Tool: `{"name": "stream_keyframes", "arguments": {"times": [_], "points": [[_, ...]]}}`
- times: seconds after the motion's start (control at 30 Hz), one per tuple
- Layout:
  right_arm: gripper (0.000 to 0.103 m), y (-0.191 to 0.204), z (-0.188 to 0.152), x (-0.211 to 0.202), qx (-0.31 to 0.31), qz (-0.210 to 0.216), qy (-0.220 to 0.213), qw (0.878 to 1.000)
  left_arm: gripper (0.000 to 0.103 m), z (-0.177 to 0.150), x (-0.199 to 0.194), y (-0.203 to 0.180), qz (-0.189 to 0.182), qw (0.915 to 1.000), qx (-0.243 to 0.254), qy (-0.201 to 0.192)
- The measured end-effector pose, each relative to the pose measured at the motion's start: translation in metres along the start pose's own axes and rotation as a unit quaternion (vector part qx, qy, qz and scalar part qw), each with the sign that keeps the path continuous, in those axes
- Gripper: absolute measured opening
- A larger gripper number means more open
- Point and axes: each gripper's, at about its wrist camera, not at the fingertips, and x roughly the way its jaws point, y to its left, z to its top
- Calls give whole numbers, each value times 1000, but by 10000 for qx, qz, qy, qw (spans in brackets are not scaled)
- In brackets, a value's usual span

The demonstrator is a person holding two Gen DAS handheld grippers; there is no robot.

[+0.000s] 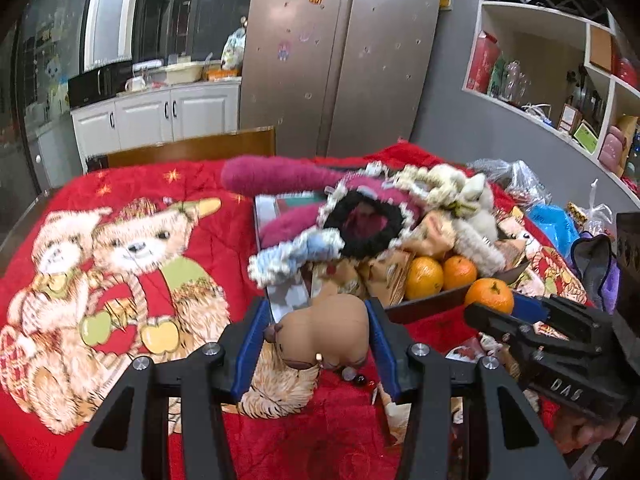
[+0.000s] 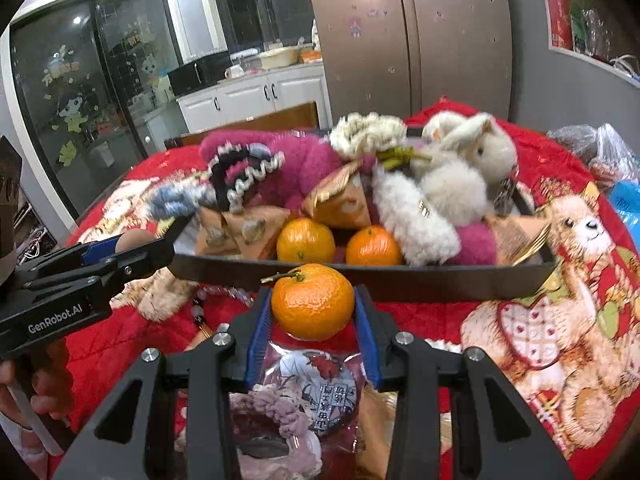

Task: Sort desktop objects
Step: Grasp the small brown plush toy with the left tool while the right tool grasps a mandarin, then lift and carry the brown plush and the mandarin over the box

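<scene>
My left gripper [image 1: 316, 314] is shut on a tan soft toy animal [image 1: 324, 328], held just above the red bear-print cloth [image 1: 120, 184]. The same gripper [image 2: 132, 246] enters the right wrist view from the left with the toy [image 2: 134, 239] between its blue pads. My right gripper [image 2: 313, 300] is shut on a tangerine [image 2: 313, 302] in front of a dark tray [image 2: 400, 280]. It also appears as the right gripper [image 1: 494, 301] with the tangerine [image 1: 489, 294] beside the tray [image 1: 432, 304]. The tray holds scrunchies, a white plush rabbit [image 2: 468, 152], snack packets and two tangerines [image 2: 306, 240].
Under the right gripper lie a wrapped round badge [image 2: 320, 384], a pink scrunchie [image 2: 276, 412] and a bead string [image 2: 200, 312]. Plastic bags [image 1: 516, 184], a blue bag [image 1: 556, 224] and purple cloth [image 1: 596, 264] crowd the table's right edge. A wooden chair back [image 1: 192, 148] stands behind.
</scene>
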Motion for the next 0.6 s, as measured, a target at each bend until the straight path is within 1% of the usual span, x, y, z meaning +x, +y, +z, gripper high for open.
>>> {"name": "stream_keyframes", "arguments": {"times": [0.17,0.23,0.4,0.5,0.6], "points": [[40,-3,13,-43,-51,6,-563,9984,50,7,-18,-10,-15,9995,194,-237],[40,-4,17,-57,-54,-10,-707,9975,50,9,-23,-13,-119,9993,209,-290],[40,-7,20,-69,-47,42,-798,9968,50,11,-28,-21,-150,9989,287,-333],[40,-7,16,-67,-54,17,-778,9970,50,11,-25,-20,-197,9993,196,-269],[40,-7,15,-62,3,57,-718,9974,50,10,-22,-19,-165,9995,175,-203]]}}
